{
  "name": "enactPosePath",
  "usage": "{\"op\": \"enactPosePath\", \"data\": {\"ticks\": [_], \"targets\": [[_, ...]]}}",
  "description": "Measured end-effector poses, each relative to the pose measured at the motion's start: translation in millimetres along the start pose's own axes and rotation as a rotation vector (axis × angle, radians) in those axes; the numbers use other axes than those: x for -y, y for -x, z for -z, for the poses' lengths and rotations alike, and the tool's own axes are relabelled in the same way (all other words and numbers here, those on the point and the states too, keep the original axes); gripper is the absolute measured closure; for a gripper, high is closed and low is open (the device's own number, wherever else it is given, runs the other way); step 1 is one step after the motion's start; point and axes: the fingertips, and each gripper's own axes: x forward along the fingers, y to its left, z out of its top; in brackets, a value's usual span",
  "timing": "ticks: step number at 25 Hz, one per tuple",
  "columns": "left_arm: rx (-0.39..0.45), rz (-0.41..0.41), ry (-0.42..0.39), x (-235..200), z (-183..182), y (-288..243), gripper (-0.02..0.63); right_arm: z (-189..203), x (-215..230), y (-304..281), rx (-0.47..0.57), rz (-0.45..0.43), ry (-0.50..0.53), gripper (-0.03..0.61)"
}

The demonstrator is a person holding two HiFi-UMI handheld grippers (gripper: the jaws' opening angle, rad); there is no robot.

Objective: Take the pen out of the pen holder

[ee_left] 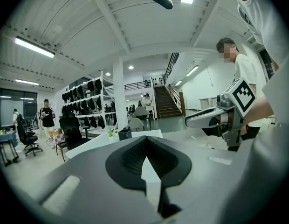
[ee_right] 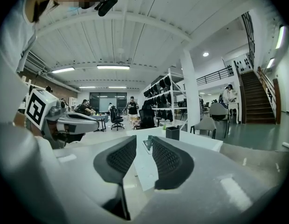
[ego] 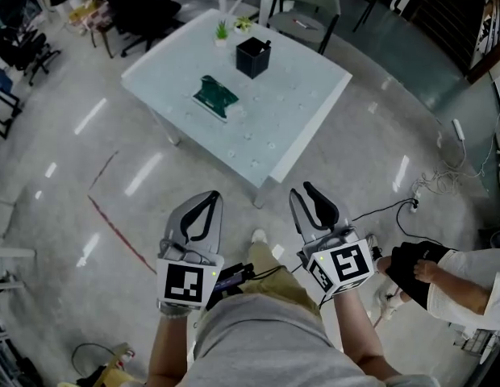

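The black square pen holder (ego: 252,57) stands near the far edge of a white table (ego: 298,111), well ahead of both grippers. It is too small here to make out a pen in it. The pen holder (ee_left: 124,134) shows small and far in the left gripper view, and the pen holder (ee_right: 172,132) likewise in the right gripper view. My left gripper (ego: 208,198) (ee_left: 145,140) is held over the floor, short of the table, shut with nothing in it. Beside it my right gripper (ego: 302,190) (ee_right: 144,141) is open and holds nothing.
A green object (ego: 215,97) lies on the table's left part, with small potted plants (ego: 222,32) at the far edge. Chairs (ego: 302,14) stand behind the table. Another person (ego: 468,285) is at the right, and a cable (ego: 379,212) runs across the floor.
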Motion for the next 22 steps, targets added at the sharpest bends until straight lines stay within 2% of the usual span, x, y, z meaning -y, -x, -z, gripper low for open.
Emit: {"op": "enactPosePath", "data": {"ticks": [13, 22], "targets": [[-0.029, -0.067, 0.012, -29.2, -13.3, -79.5, 0.600, -20.5, 68.2, -69.5, -0.002, -0.061, -0.005, 0.468], [-0.029, -0.113, 0.017, -39.5, -22.2, -117.5, 0.600, -29.0, 100.2, -100.1, 0.003, -0.107, 0.001, 0.468]]}}
